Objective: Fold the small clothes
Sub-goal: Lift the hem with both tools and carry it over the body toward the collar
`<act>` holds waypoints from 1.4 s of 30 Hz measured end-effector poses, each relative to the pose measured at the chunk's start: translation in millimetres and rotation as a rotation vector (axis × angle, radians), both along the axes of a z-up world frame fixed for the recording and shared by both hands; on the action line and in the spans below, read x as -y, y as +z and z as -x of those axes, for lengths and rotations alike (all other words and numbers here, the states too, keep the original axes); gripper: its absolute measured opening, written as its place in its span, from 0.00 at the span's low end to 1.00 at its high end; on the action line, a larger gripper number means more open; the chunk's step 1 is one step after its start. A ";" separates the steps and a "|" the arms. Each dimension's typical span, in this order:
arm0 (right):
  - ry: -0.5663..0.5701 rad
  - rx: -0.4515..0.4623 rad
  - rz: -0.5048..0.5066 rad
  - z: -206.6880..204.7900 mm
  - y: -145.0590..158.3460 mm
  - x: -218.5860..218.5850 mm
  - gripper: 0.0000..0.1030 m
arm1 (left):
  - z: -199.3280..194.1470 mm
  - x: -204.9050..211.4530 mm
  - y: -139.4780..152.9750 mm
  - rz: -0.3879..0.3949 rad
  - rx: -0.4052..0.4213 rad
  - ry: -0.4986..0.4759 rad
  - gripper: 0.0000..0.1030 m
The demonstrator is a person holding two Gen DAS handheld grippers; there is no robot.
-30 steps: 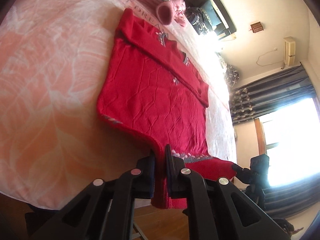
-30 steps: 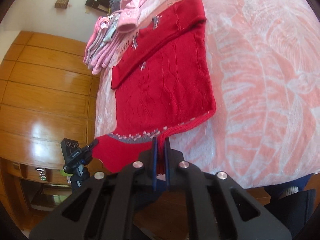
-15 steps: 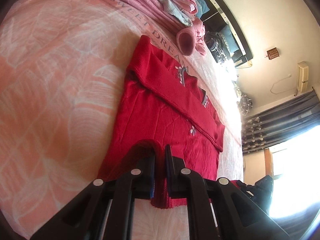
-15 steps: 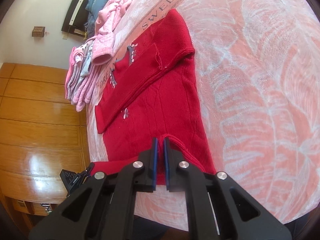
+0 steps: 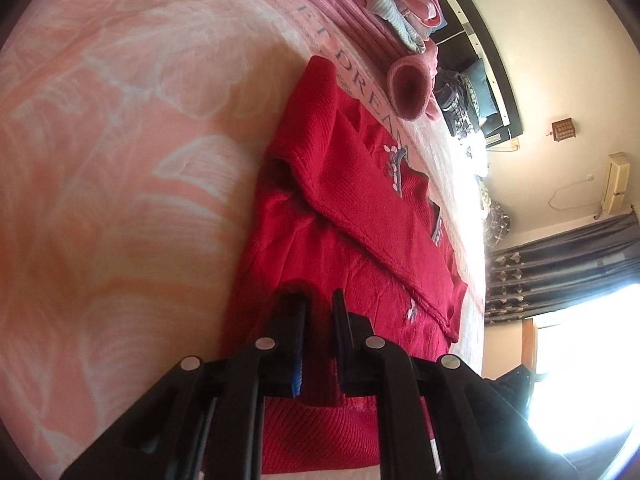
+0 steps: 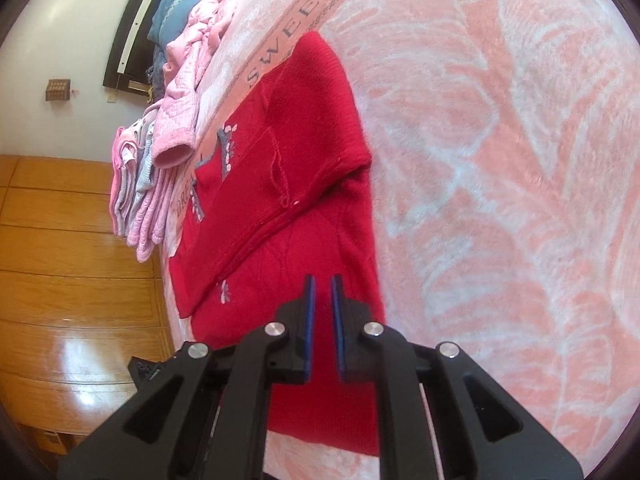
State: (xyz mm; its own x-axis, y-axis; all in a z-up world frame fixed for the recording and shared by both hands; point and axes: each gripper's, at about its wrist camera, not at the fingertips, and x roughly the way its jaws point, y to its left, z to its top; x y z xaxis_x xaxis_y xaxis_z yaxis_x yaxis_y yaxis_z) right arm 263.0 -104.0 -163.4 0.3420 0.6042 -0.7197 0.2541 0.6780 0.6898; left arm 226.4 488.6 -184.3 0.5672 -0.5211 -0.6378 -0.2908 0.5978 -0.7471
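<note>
1. A red knitted sweater (image 5: 360, 248) with small grey-and-white flower embroidery lies on a pink bedspread (image 5: 120, 160) printed with pale leaf shapes, just below the lettered band that runs across the bedspread's far edge.
2. The sweater's sleeves are folded across its chest, forming a diagonal band over the body panel.
3. The left gripper (image 5: 318, 300), a black two-finger claw with blue pads, has its fingers close together with red knit filling the narrow gap between them; it is clenched on a fold of the sweater's lower part.
4. Below that claw a ribbed red hem lies doubled near the bedspread's near edge.
5. The right gripper (image 6: 322, 284), of the same make, hovers over the sweater's lower right side; its blue pads stand slightly apart and the gap between them looks unfilled, so it appears released.
6. A stack of folded pink and pale-blue clothes (image 6: 160, 176) sits along the far edge of the bedspread, just beyond the sweater's collar.
7. A pink cuffed sleeve (image 5: 408, 88) from that stack points toward the sweater.
8. A wooden wardrobe (image 6: 60, 280) stands beyond the left edge of the bed in the right wrist view.
9. Dark curtains (image 5: 560, 264) hang by a bright window in the left wrist view.
</note>
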 end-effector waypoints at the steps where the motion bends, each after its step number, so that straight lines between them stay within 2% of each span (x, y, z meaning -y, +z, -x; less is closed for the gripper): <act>1: 0.010 0.014 0.023 -2.4 1.2 2.5 0.09 | -1.5 -2.3 -2.5 0.026 0.002 0.003 0.11; 4: 0.019 0.044 0.042 -4.4 4.9 11.0 0.10 | -4.3 -8.1 -0.9 0.073 0.017 -0.010 0.13; 8: 0.034 0.060 0.053 -5.4 6.2 14.3 0.10 | 0.2 -30.7 17.6 0.099 0.083 -0.020 0.25; 9: 0.042 0.062 0.054 -5.4 6.0 12.7 0.11 | 2.6 -37.1 22.7 0.088 0.096 -0.012 0.25; 14: 0.081 0.083 0.072 -8.0 10.9 -1.3 0.16 | 2.6 -38.1 43.1 -0.064 0.132 -0.043 0.25; 17: 0.101 0.089 0.078 -9.2 12.4 -13.8 0.19 | -7.8 -19.1 47.4 -0.131 0.141 -0.111 0.26; 22: 0.137 0.088 0.077 -9.1 10.0 -27.9 0.21 | -31.1 23.2 49.3 -0.326 0.137 -0.280 0.35; 26: 0.166 0.092 0.094 -7.8 7.7 -32.0 0.26 | -39.8 41.8 43.8 -0.481 0.119 -0.370 0.36; 29: 0.188 0.093 0.120 -7.9 4.2 -33.4 0.26 | -39.7 50.6 33.7 -0.552 0.102 -0.422 0.37; 33: 0.199 0.093 0.129 -9.3 -0.3 -35.9 0.26 | -44.6 56.2 25.0 -0.587 0.109 -0.436 0.34; 34: 0.205 0.097 0.131 -9.6 -0.1 -37.5 0.26 | -44.4 56.4 24.5 -0.588 0.119 -0.435 0.27; 35: 0.214 0.103 0.133 -10.0 0.9 -39.2 0.26 | -44.3 57.3 24.4 -0.587 0.127 -0.439 0.12; 37: 0.239 0.123 0.144 -12.2 4.2 -43.7 0.28 | -43.3 60.4 26.8 -0.589 0.144 -0.449 0.04; 40: 0.281 0.162 0.183 -17.0 9.3 -50.3 0.39 | -38.0 52.6 37.3 -0.509 0.197 -0.412 0.04; 42: 0.308 0.181 0.221 -21.4 9.6 -53.8 0.39 | -35.8 45.7 44.3 -0.446 0.227 -0.387 0.04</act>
State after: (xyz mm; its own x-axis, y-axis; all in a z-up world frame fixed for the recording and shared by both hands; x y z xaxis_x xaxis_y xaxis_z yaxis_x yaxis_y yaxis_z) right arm 284.4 -50.2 -153.8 0.3025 0.5359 -0.7882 -0.0960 0.8399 0.5342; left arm 262.2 442.9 -140.0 0.5375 -0.4272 -0.7270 0.1449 0.8962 -0.4194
